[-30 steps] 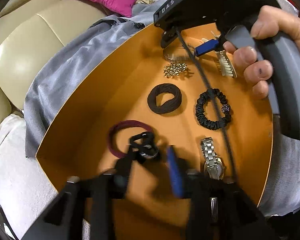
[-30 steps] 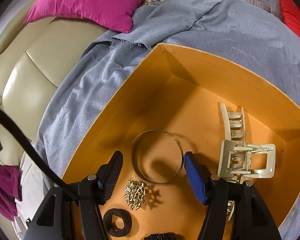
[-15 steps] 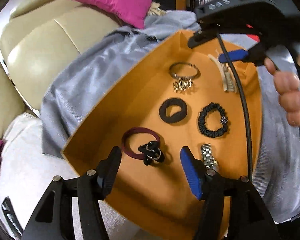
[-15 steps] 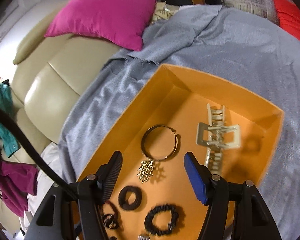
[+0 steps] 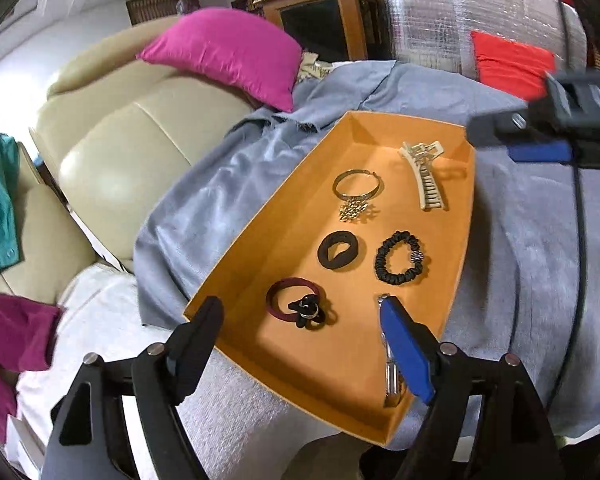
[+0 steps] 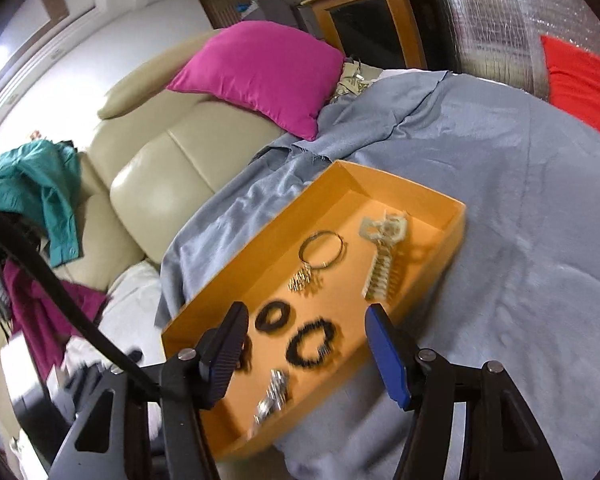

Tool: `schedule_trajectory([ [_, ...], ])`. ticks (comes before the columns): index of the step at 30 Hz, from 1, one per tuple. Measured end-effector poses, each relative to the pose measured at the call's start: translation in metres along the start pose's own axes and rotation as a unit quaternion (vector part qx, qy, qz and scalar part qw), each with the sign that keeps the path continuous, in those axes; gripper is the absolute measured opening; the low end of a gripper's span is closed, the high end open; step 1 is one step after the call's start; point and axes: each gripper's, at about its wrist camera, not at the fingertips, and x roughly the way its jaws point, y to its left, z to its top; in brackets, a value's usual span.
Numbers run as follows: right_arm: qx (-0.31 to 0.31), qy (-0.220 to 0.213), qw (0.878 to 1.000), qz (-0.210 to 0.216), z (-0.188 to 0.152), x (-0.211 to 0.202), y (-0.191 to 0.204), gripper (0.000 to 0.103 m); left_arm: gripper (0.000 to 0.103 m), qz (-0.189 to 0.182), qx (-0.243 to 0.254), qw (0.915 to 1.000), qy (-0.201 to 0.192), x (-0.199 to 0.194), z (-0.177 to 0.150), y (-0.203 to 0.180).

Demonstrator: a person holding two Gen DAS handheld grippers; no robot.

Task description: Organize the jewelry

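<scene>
Where a grey cloth [image 5: 236, 184] is spread over a raised surface beside a cream leather sofa [image 5: 132, 148], an orange open tray [image 5: 256, 232] rests on the cloth and holds seven items, all lying apart except as noted.

Far end: cream hair claw clip [image 5: 426, 176]; to its left, a metal bangle [image 5: 356, 185] with a cluster of small gold charms [image 5: 354, 212] lying at its near edge.

Middle: dark brown hair tie [image 5: 339, 250], and to its right a black scrunchie [image 5: 399, 257] with a small bead.

Near end: maroon hair band [image 5: 288, 300] with a black knotted tie carrying a metal ring [image 5: 308, 310] lying on its right edge; silver metal wristwatch [image 5: 392, 376], partly hidden by the blue pad in the left wrist view.

Left tongs [image 5: 300, 344]: spread wide, holding nothing, raised above the tray's near end.

Right tongs [image 6: 304, 344]: spread wide, holding nothing, raised above the tray's near half; the right wrist view is motion-blurred. In the left wrist view the right tongs' body appears at the upper right, off to the tray's right.

Surroundings: magenta cushion [image 5: 228, 52] on the sofa back, red cushion [image 5: 512, 64] at the far right, teal garment [image 6: 40, 192] and magenta garment [image 5: 12, 332] at the left, wooden cabinet [image 5: 320, 16] behind.
</scene>
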Motion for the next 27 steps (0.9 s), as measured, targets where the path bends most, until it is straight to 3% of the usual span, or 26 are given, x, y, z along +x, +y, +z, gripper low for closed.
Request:
schedule_trajectory([
  [14, -0.011, -0.019, 1.0, 0.003, -0.085, -0.057, 0.005, 0.061, 0.081, 0.011, 0.019, 0.9996, 0.015, -0.026, -0.02, -0.014],
  [22, -0.009, -0.043, 0.999, -0.007, -0.104, -0.081, 0.02, 0.061, 0.081, 0.031, -0.001, 0.9984, 0.046, -0.037, -0.026, -0.008],
  [27, -0.021, -0.074, 0.997, -0.011, -0.105, -0.107, 0.037, 0.062, 0.081, 0.04, -0.018, 0.9989, 0.016, -0.065, -0.02, 0.0],
])
